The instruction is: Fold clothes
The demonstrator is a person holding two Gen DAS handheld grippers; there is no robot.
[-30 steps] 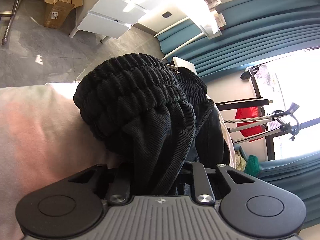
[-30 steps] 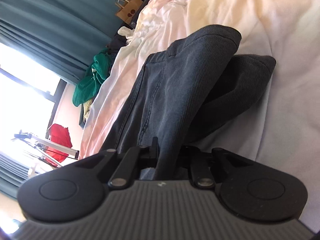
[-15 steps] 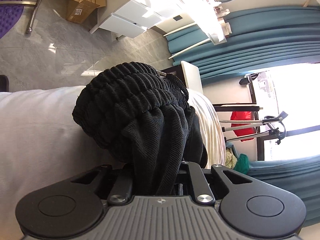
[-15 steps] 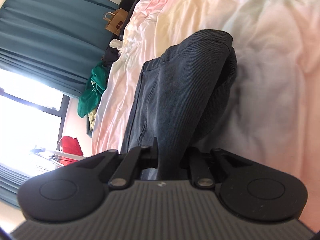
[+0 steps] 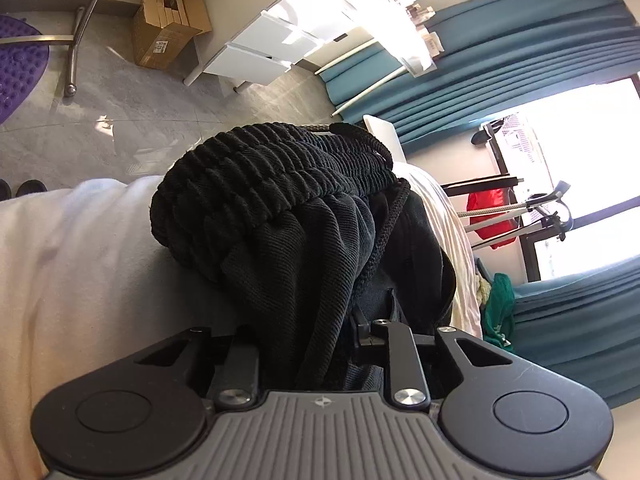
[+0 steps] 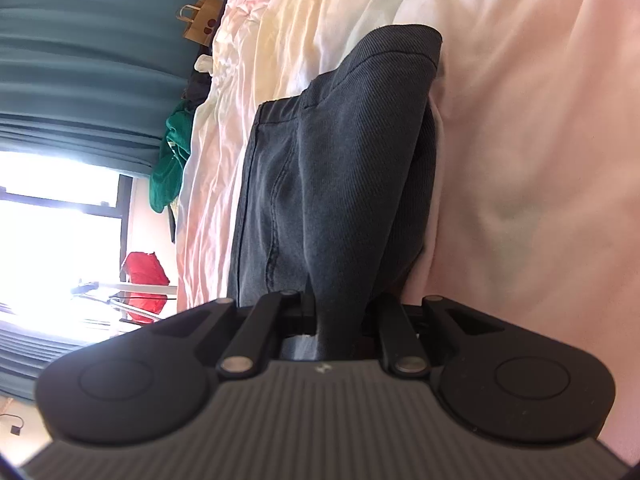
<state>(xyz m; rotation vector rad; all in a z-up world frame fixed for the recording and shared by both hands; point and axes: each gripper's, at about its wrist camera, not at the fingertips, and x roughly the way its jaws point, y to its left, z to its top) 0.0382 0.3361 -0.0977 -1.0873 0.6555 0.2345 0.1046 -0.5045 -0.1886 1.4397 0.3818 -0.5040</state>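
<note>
Black corduroy trousers (image 5: 280, 208) with a ribbed elastic waistband and a drawcord fill the middle of the left wrist view. My left gripper (image 5: 320, 344) is shut on the cloth just below the waistband, above the white bed sheet (image 5: 80, 280). In the right wrist view the same trousers (image 6: 340, 160) look dark grey, and a leg end lies on the wrinkled sheet (image 6: 520, 160). My right gripper (image 6: 340, 320) is shut on a pinched fold of the leg. The fingertips of both grippers are hidden by cloth.
Beyond the bed edge are grey floor tiles (image 5: 140, 120), a cardboard box (image 5: 164, 40), a white drawer unit (image 5: 264, 52) and teal curtains (image 5: 500, 52). A green garment (image 6: 170, 160), a paper bag (image 6: 200, 20) and a red item on a rack (image 6: 142, 276) lie past the bed.
Both grippers have kept their hold and carried the trousers across the bed. The folded-under leg part seen earlier in the right view is tucked out of sight; more floor shows in the left view.
</note>
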